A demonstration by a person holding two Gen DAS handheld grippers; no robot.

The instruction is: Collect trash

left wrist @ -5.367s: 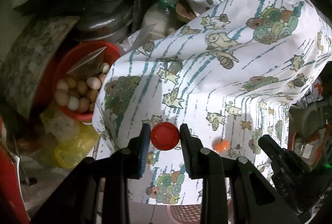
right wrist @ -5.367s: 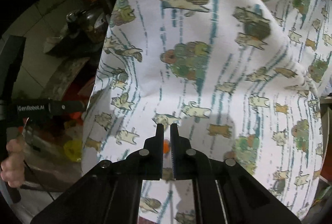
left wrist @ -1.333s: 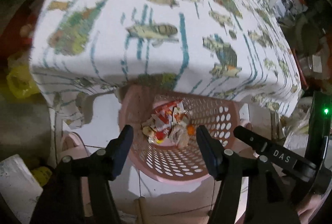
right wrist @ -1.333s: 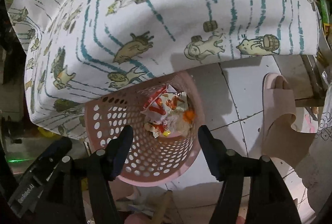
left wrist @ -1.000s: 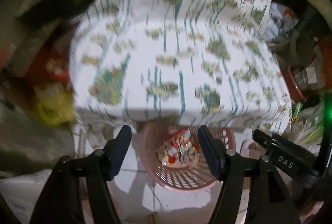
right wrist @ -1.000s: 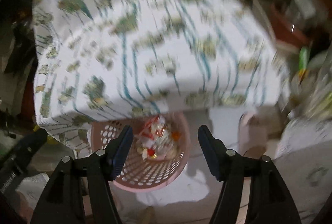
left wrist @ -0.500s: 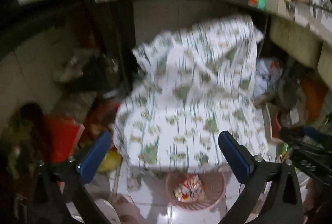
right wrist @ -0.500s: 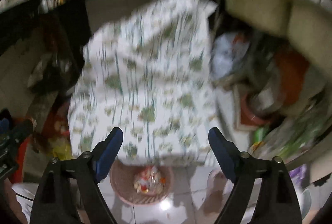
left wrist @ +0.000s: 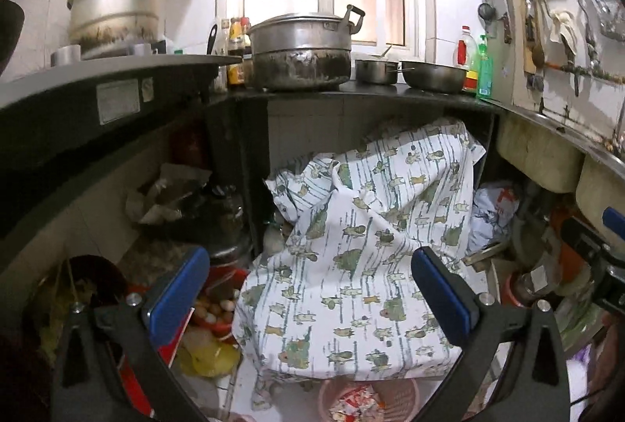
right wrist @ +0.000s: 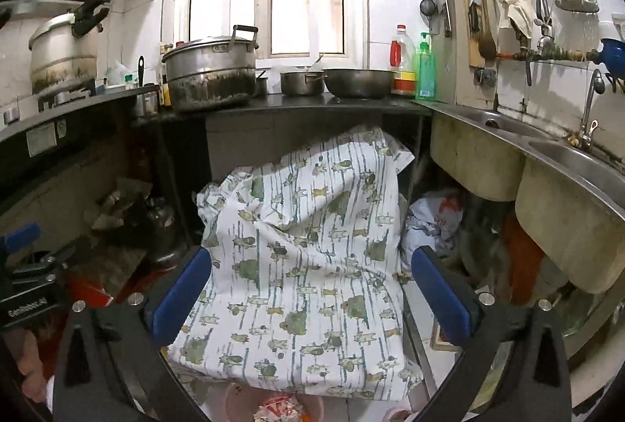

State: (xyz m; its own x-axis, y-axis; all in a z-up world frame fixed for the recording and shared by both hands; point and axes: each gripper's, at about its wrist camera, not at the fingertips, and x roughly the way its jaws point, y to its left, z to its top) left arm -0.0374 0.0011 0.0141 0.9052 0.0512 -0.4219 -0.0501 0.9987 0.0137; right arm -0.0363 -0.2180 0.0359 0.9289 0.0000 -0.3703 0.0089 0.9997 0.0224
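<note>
While both pairs of tongs gape wide and carry nothing, the left tongs (left wrist: 310,299) and right tongs (right wrist: 312,295) face the patterned cloth (left wrist: 351,266) draped under the dark desk (left wrist: 390,96). Just below the cloth's front edge sits the pink basket (left wrist: 402,392), with the trash (left wrist: 351,402) of crumpled wrappers inside it. Above the cloth, a large pot (left wrist: 300,51) stands on the desk.

Reading "GenRobot.AI" in white letters on the black body of the left gripper (right wrist: 27,307), at the right wrist view's left edge. Finding every other label too small or blurred.
</note>
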